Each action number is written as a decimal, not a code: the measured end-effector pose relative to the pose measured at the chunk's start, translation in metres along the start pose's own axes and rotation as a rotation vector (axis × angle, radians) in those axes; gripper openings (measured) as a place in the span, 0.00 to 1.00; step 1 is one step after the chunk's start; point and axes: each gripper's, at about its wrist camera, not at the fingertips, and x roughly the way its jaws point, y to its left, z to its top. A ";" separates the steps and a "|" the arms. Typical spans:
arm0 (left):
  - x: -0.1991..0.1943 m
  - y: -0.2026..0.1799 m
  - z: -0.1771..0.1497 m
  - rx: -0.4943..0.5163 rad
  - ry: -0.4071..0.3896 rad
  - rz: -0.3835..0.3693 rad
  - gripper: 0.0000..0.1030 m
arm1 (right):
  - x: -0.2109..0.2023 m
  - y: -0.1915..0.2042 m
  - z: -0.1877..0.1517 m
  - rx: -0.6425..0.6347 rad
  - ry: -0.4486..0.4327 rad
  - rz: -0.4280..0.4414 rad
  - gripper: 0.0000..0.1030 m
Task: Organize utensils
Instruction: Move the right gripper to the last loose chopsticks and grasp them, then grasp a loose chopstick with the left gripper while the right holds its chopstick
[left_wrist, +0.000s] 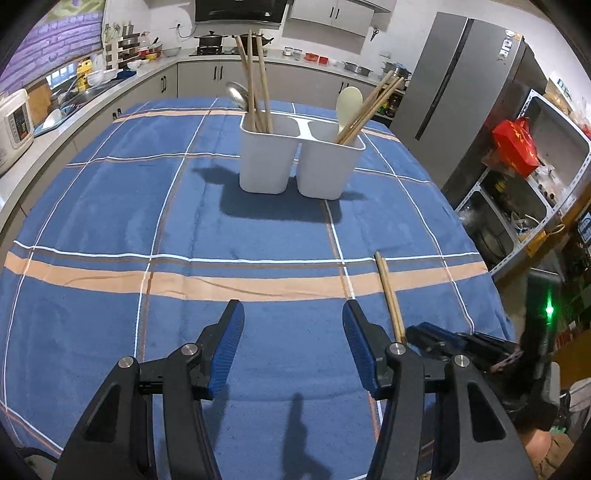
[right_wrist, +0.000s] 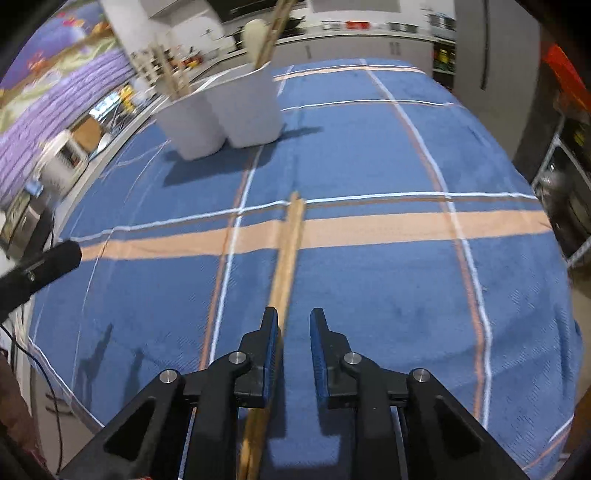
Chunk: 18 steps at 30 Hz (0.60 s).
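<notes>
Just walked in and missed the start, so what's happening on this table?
A person with a gripper in each hand is sorting utensils into a white two-cup holder. The right gripper straddles a pair of chopsticks lying on the blue cloth, jaws not pressing them. The left gripper is open and empty.

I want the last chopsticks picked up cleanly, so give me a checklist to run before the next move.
1. Chopsticks between the right gripper pads: ok, they run along the gap, close against one pad.
2. Pads pressing on both sides: not ok, a gap shows on one side.
3. Chopsticks lying together as a pair: ok, side by side on the tablecloth.
4. Left gripper out of the way: ok, open, nothing between its pads.
5. White holder upright with room: ok, both compartments hold utensils but have space.
6. Path to the holder: ok, only bare cloth in between.
</notes>
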 end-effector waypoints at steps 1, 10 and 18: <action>0.000 0.000 -0.001 0.001 0.003 0.003 0.53 | 0.005 0.003 0.001 -0.020 0.007 -0.022 0.18; 0.001 0.021 -0.007 -0.050 0.010 0.027 0.53 | 0.010 0.006 0.009 -0.056 0.018 -0.126 0.19; 0.013 0.002 -0.007 -0.030 0.049 -0.039 0.53 | 0.012 -0.002 0.013 -0.087 0.027 -0.211 0.12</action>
